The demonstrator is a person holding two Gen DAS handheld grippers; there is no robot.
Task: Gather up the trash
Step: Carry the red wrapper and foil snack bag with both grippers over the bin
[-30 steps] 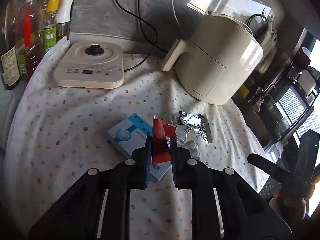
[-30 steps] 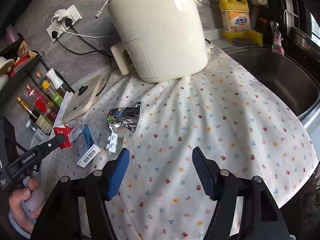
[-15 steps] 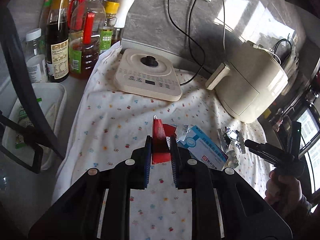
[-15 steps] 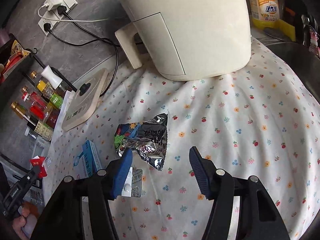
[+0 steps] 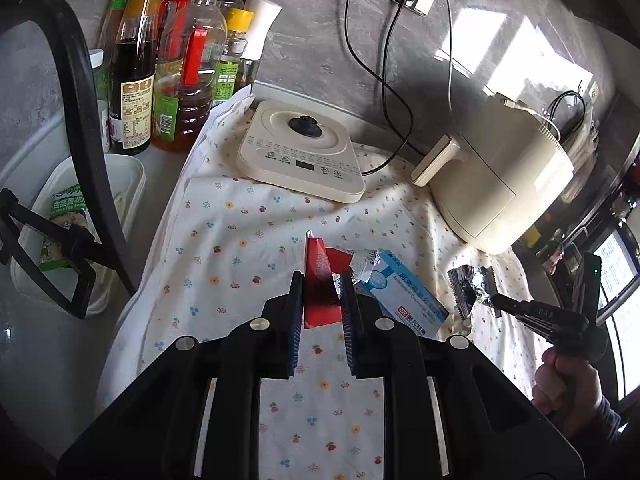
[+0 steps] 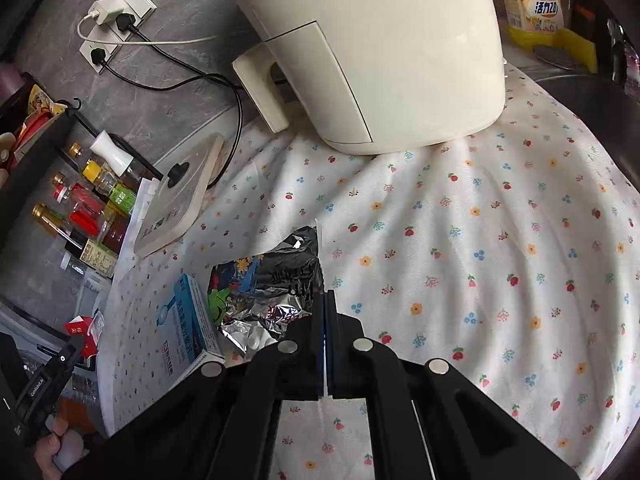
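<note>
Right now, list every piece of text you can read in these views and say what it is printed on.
"活力28": yellow detergent bottle, on its label.
"GenRobot.AI": side of the left gripper, seen from the right wrist view.
Blue-and-white medicine box: Chinese print, too blurred to read.
Red packet: white characters, blurred.
Foil wrapper: dark print, unreadable.
Sauce bottles: labels too small.
Induction cooker: button marks too small.

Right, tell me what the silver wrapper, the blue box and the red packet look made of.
Silver wrapper: metallised foil or film, by its mirror-bright, sharply crinkled inside and printed outer face.
Blue box: thin printed card with a slight sheen; flat faces, crisp folded edges.
Red packet: glossy paper or plastic film, I can't tell which; it stands creased and flat in the left gripper.
</note>
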